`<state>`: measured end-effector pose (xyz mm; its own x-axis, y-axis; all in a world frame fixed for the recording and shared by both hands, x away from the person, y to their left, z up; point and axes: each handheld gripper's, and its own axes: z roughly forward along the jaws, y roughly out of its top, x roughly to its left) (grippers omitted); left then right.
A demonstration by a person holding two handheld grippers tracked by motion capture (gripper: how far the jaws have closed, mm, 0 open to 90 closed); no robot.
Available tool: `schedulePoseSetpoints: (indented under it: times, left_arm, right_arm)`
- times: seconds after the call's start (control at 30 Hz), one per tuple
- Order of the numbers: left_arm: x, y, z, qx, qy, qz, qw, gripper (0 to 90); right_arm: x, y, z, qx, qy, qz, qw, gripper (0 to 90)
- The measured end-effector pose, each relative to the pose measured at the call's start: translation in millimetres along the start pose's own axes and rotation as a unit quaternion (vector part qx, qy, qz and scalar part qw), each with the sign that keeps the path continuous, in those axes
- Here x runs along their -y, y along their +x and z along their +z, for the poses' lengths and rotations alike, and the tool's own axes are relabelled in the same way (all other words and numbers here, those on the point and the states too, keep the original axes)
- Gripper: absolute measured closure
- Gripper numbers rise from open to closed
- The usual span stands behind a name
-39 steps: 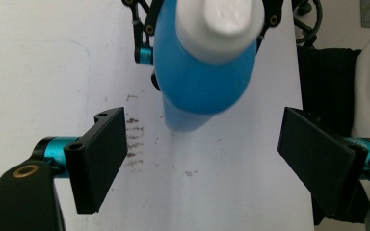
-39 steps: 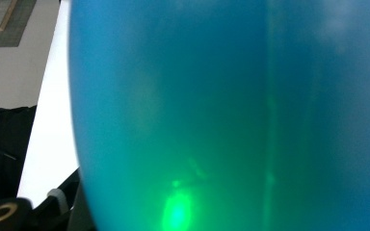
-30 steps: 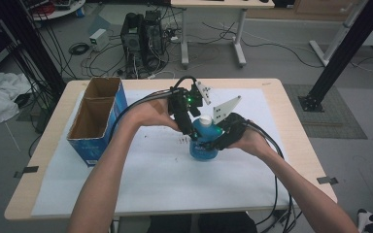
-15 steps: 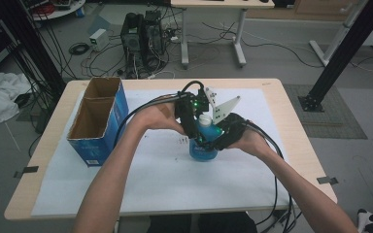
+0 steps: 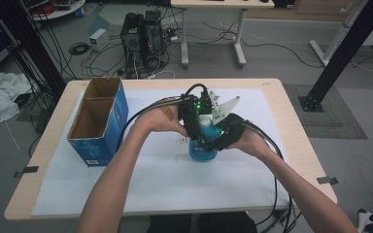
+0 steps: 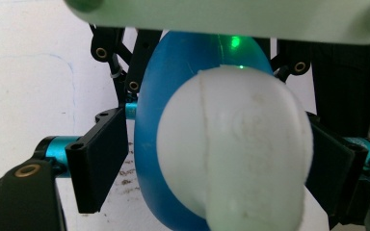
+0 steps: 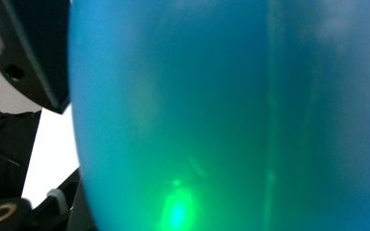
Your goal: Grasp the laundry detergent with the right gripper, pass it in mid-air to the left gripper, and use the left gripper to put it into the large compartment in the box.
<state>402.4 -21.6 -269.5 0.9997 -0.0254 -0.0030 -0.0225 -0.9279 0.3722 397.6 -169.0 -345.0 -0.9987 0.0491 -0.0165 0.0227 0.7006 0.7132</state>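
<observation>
- My two forearms come in from the near edge of the table (image 5: pixel 291 145) and meet over its middle, above the white sheet (image 5: pixel 155 179) that covers most of the wooden top.
- The blue bottle (image 5: pixel 203 149) stands upright on that sheet, right between my hands.
- My right gripper (image 5: pixel 219 137) is clamped on the bottle's body from the right; in the right gripper view the blue wall sits pressed up against the camera.
- My left gripper (image 5: pixel 197 127) comes down over the white cap (image 6: pixel 233 144); its jaws sit on either side of the cap, but I cannot tell whether the pads press on it.
- To the left stands an open blue cardboard box (image 5: pixel 99 121), well apart from the bottle.
- Beyond the table, the grey floor holds a computer tower (image 5: pixel 141 36) with tangled cables, another desk's legs, and a black frame post (image 5: pixel 342 48) at the right.
</observation>
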Motion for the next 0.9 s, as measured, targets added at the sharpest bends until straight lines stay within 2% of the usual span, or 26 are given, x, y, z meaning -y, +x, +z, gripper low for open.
schedulePoseSetpoints:
  times: [0.2,0.23,0.4,0.43,0.5,0.63,0.8,0.9]
  left_arm:
    - [-0.1,0.5,1.7,0.001,-0.002,0.000,1.0000,19.3]
    - [0.3,0.4,2.3,0.004,-0.004,-0.003,1.0000,19.6]
    - [1.3,0.6,3.4,0.002,-0.004,-0.003,1.0000,21.5]
    - [1.6,0.5,3.5,0.003,-0.004,-0.004,1.0000,22.2]
    - [2.1,0.3,4.2,0.004,-0.004,-0.003,1.0000,22.5]
    - [3.1,0.2,4.1,0.006,-0.003,-0.002,1.0000,23.8]
    - [3.5,0.4,4.0,0.001,-0.006,-0.003,1.0000,26.7]
    - [3.4,0.6,4.1,0.001,-0.006,-0.002,1.0000,28.1]
  right_arm:
    - [-0.1,1.8,1.7,-0.004,0.003,0.015,0.9999,44.7]
    - [0.1,2.2,2.9,-0.004,-0.004,0.018,0.9998,44.7]
    - [0.1,0.5,2.9,-0.001,0.004,0.009,0.9999,44.6]
    - [0.4,1.3,4.7,0.000,-0.002,0.014,0.9999,44.6]
    - [0.5,-0.4,4.6,0.001,0.003,0.002,1.0000,44.6]
    - [0.7,0.6,5.7,-0.001,0.001,0.010,0.9999,44.6]
    - [1.3,-0.4,6.6,-0.002,0.004,0.001,1.0000,44.6]
    - [0.6,0.1,6.5,-0.003,0.006,0.004,1.0000,44.6]
